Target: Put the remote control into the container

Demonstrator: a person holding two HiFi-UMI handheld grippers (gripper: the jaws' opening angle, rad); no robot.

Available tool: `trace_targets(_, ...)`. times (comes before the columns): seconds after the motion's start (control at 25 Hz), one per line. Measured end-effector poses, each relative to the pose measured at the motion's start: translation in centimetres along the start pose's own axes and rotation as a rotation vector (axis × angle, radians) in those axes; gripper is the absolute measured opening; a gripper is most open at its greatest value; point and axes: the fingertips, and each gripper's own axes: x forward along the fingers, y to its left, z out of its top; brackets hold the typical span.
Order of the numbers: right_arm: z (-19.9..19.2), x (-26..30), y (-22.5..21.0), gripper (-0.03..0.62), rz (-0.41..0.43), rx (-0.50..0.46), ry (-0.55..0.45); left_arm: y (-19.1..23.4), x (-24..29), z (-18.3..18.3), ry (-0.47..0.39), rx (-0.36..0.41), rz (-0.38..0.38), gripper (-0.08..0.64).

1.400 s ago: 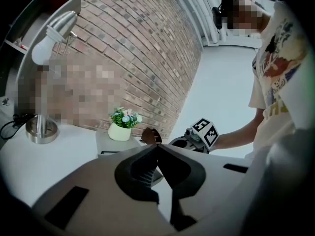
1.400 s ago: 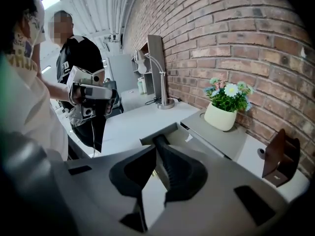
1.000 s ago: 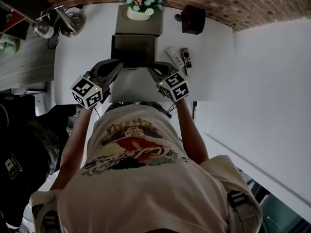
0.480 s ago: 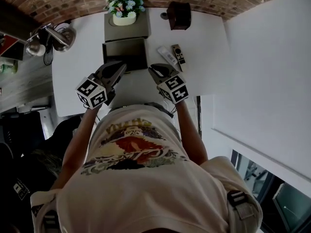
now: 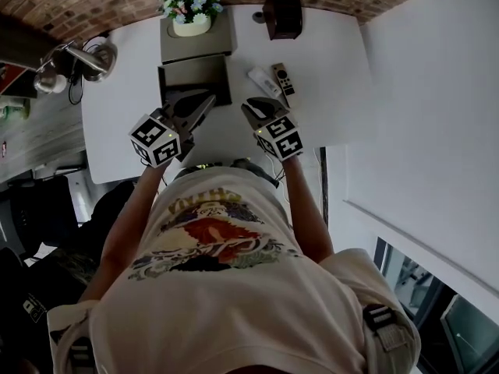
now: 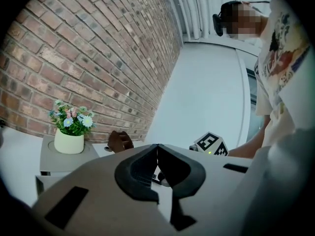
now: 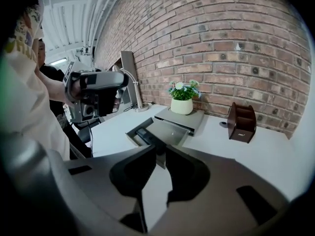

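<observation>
White remote point(image 5: 263, 82) and black remote point(image 5: 282, 78) are lying side by side on the table point(image 5: 335, 92), not yet in the container point(image 5: 193, 76).
Left gripper point(image 5: 204, 101) is hovering clenched and empty over the container's 6 o'clock edge, probably keeping out of the way. Right gripper point(image 5: 251, 106), jaws barely parted on nothing, is pointing toward 12, with both remotes near its 1 o'clock, likely its next reach. Bare table is stretching toward 3 o'clock, giving room for moving.
</observation>
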Motion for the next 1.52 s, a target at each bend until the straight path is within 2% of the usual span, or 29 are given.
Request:
trace_targets(0.36, -2.6, 0.6, -4.4, 0.061, -0.016, -0.01, 0.056, 1.6, -0.5, -0.7, 0.0, -0.052, 0.087, 0.005)
trace_targets(0.6, -4.2, 1.6, -6.3, 0.151, 0.001, -0.029, 0.122, 3.0, -2.5, -1.6, 0.023, -0.089, 0.189, 0.006)
trace_targets(0.92, -6.3, 3.3, -9.3, 0.206, 0.04, -0.064, 0.202, 4.2, -2.9, -2.8, 0.023, -0.133, 0.303, 0.006)
trace_targets(1.2, -8.5, 5.2, -11.0, 0.213, 0.067, -0.118, 0.269, 4.0, -1.8, -4.3, 0.006, -0.169, 0.357, 0.005)
trace_targets(1.52, -8.9, 7.5, -13.1, 0.239, 0.065, -0.154, 0.323, 4.2, -1.9, -5.6, -0.012, -0.213, 0.425, 0.005)
